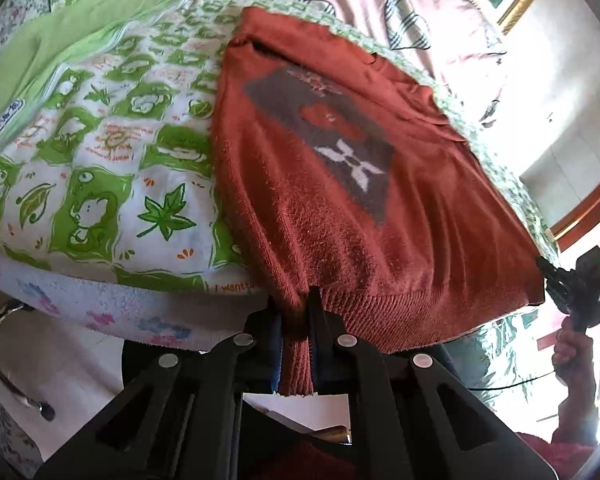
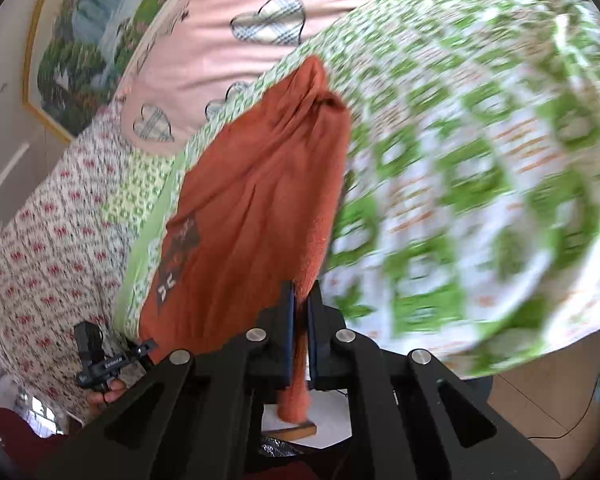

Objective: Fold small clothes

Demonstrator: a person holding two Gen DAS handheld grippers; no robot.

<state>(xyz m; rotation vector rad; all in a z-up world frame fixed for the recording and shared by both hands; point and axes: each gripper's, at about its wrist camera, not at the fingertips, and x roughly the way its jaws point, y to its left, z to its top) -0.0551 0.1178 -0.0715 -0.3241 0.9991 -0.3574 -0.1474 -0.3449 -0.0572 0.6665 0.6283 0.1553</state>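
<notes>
The left gripper (image 1: 297, 320) is squeezing its jaws tight on the ribbed bottom edge of a small rust-red sweater (image 1: 340, 168), and a bit of the knit is hanging down between them. The right gripper (image 2: 301, 312) is pinching the other corner of the same edge, its jaws shut on the cloth. The sweater is lying spread out on a green and white quilt (image 1: 100, 152) with leaves and little animals on it, on a bed. A grey patch with a white cross (image 1: 350, 162) is showing on its front. A pink sheet with checked hearts (image 2: 268, 20) is lying further back.
</notes>
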